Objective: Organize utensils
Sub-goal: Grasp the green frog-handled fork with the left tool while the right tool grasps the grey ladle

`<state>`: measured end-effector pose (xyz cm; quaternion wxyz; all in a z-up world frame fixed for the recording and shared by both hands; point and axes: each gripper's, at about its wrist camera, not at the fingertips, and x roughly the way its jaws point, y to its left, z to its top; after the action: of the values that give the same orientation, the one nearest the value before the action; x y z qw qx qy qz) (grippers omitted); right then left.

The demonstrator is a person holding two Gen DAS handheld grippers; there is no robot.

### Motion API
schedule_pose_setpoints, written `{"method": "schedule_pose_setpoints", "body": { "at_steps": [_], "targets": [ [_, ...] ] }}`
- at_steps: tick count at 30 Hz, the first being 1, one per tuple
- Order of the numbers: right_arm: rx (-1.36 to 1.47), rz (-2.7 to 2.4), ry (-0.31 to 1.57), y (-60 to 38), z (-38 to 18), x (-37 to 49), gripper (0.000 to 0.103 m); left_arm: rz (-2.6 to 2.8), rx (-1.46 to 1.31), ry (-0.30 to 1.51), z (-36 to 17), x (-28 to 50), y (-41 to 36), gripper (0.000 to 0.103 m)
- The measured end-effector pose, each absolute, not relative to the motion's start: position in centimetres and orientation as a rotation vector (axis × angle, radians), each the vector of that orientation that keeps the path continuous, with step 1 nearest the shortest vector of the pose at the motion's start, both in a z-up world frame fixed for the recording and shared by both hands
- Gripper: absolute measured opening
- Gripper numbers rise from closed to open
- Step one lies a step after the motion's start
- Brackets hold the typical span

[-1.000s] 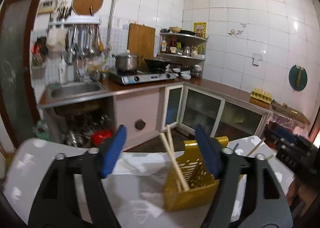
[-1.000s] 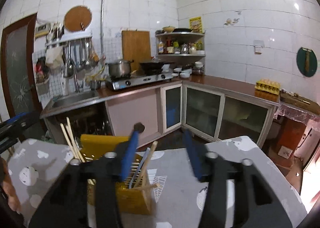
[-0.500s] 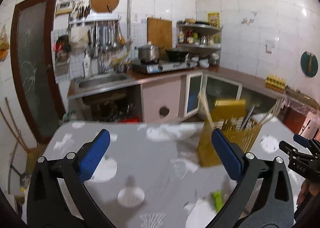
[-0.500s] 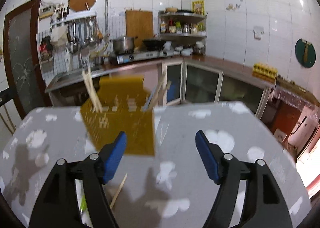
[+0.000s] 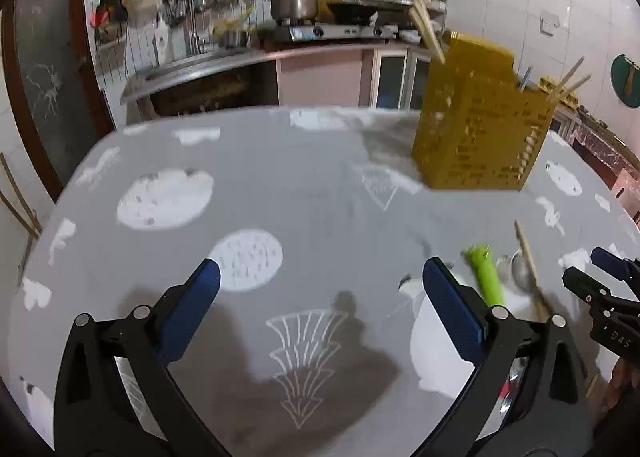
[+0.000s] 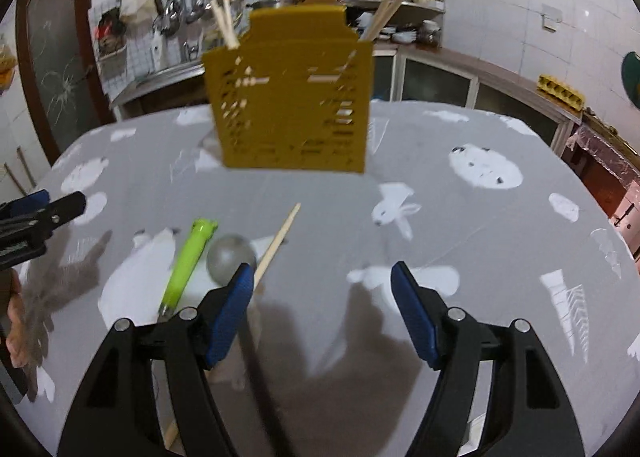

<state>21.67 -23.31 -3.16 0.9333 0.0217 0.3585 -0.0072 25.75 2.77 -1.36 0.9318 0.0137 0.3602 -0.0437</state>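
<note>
- Broadly, the counter (image 5: 304,185) fills both views, spread with a grey cloth printed with white shapes; a kitchen with a sink, stove and shelves stands behind it.
- A yellow slotted utensil caddy (image 6: 292,97) stands upright on the far part of the counter, holding wooden chopsticks (image 6: 226,23) that lean out of its top at both ends.
- The left tool (image 5: 320,297) hangs above bare cloth with its blue pads spread wide and nothing between them; its jaws have just been opening.
- The right tool (image 6: 322,297) also stands released, empty, over the near edge of the cloth, its jaws likewise having just been opening, less wide than the left.
- Three loose utensils lie on the cloth between the caddy and the right tool, to the right of the left tool.
- A green-handled utensil (image 6: 188,261) lies on a white patch, its working end too blurred to name.
- A metal spoon (image 6: 231,259) lies just beside it, bowl toward the caddy, its dark handle running under the right tool's left finger.
- A single loose chopstick (image 6: 278,241) lies slanted just right of the spoon, touching or nearly touching its bowl.
</note>
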Motion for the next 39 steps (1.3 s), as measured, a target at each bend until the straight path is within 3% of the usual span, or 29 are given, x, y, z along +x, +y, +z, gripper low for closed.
{"method": "schedule_pose_setpoints", "body": {
  "at_steps": [7, 15, 17, 18, 25, 39],
  "targets": [
    [-0.007, 0.03, 0.781, -21.0, -3.5, 22.1, 0.069, -0.061, 0.041, 0.796, -3.1, 26.3, 4.1, 0.098],
    [-0.039, 0.068, 0.849, -19.4, -4.7, 23.8, 0.033, -0.039, 0.049, 0.798, -2.8, 26.6, 5.0, 0.098],
    [-0.037, 0.071, 0.856, -19.3, -4.7, 24.1, 0.016, -0.039, 0.062, 0.793, -2.7, 26.5, 5.0, 0.098],
    [-0.029, 0.075, 0.857, -19.4, -4.6, 24.2, 0.014, -0.037, 0.067, 0.792, -2.7, 26.5, 4.9, 0.098],
    [0.091, 0.064, 0.827, -21.5, -4.0, 24.1, 0.006, -0.055, 0.044, 0.8, -2.7, 26.7, 4.2, 0.098],
    [0.26, -0.038, 0.832, -30.2, -4.1, 24.9, 0.006, -0.13, 0.018, 0.822, -2.6, 27.4, -1.3, 0.098]
  ]
}}
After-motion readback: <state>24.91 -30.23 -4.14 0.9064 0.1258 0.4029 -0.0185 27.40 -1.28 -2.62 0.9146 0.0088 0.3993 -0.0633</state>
